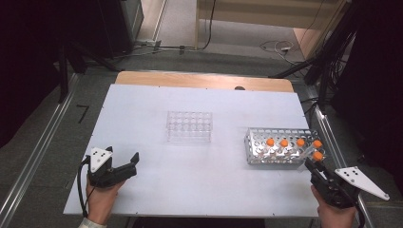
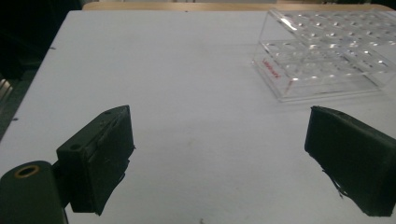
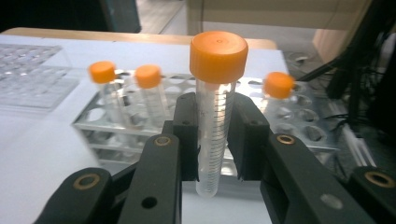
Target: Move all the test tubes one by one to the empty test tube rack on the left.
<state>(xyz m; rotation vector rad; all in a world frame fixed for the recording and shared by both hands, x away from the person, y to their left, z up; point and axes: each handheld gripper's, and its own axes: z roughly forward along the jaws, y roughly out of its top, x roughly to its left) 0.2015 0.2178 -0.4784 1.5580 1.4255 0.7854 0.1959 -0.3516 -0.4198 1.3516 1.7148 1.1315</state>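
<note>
High view: the right tool (image 1: 315,167) sits by the metal rack (image 1: 280,146); the clear rack (image 1: 189,126) lies up-left.

Left gripper view: the left tool (image 2: 219,163) is released, empty.

Right gripper view: jaws clench the orange-capped tube (image 3: 215,112), upright, clear of the rack.

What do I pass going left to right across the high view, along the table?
Left tool → clear rack → metal rack → right tool, shut on a tube.

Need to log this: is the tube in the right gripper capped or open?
Capped: the tube in the right gripper wears its orange screw cap.
</note>
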